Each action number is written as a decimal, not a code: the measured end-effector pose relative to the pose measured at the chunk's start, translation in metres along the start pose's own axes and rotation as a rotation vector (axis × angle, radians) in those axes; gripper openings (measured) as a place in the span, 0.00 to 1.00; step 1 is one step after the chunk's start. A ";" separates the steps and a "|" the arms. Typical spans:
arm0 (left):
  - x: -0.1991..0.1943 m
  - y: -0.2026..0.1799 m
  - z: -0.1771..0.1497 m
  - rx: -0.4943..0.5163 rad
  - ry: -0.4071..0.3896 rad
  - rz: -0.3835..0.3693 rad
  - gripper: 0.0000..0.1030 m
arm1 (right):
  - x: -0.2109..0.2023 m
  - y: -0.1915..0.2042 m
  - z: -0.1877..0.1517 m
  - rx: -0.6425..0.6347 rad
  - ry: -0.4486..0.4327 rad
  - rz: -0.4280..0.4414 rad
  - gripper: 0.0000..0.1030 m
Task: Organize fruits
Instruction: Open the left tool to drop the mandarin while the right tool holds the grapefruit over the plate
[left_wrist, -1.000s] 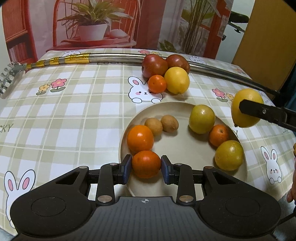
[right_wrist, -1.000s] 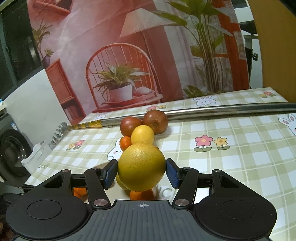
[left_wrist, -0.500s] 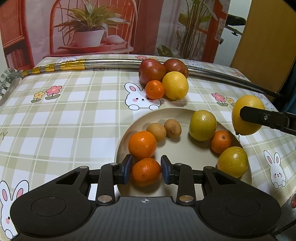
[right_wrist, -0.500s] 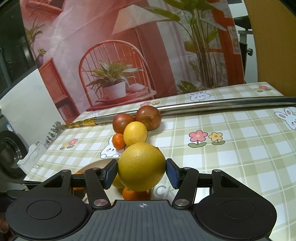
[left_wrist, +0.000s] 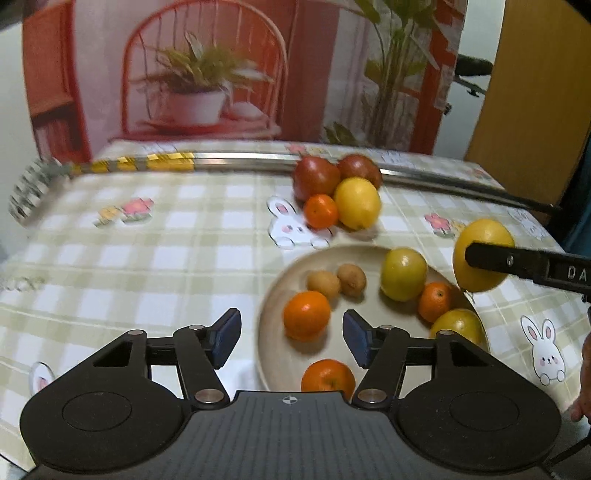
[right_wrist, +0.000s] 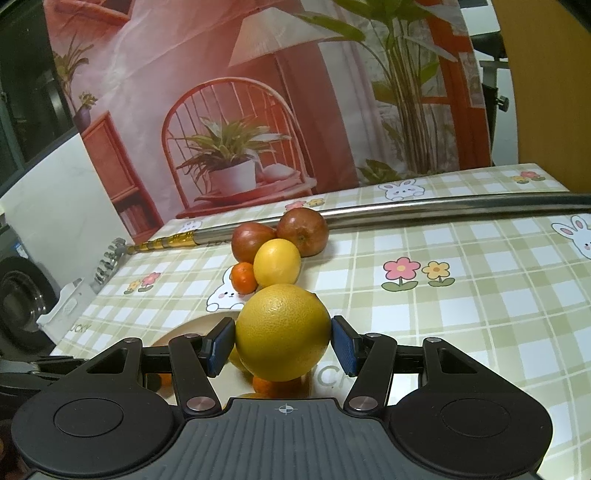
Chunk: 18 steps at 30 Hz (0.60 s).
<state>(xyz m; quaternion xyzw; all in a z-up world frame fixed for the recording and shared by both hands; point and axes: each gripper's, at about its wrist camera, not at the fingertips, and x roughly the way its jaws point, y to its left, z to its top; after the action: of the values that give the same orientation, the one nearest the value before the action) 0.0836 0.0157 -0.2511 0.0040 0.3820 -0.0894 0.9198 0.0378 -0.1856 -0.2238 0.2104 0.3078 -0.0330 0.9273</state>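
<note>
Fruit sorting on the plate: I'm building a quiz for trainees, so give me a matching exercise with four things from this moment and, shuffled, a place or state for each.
Things:
1. left gripper
2. large yellow citrus
3. two red apples
4. two small brown fruits

Places or states:
A. on the tablecloth, against the metal pole
B. on the plate, side by side
C. open, jaws just widened, nothing pressed between the pads
D. clamped in the right gripper

Pairs: 1-C, 2-D, 3-A, 4-B
</note>
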 end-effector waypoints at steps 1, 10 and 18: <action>-0.004 0.001 0.001 -0.005 -0.014 0.004 0.62 | 0.000 0.001 0.000 -0.001 0.001 0.001 0.51; -0.027 0.013 0.007 -0.068 -0.083 0.070 0.63 | -0.003 0.017 -0.001 -0.039 0.021 0.015 0.51; -0.039 0.030 0.003 -0.149 -0.092 0.083 0.63 | -0.008 0.042 -0.004 -0.133 0.044 0.025 0.51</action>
<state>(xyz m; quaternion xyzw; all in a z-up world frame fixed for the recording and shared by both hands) 0.0640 0.0509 -0.2236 -0.0525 0.3443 -0.0225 0.9371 0.0377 -0.1465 -0.2065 0.1531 0.3271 0.0038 0.9325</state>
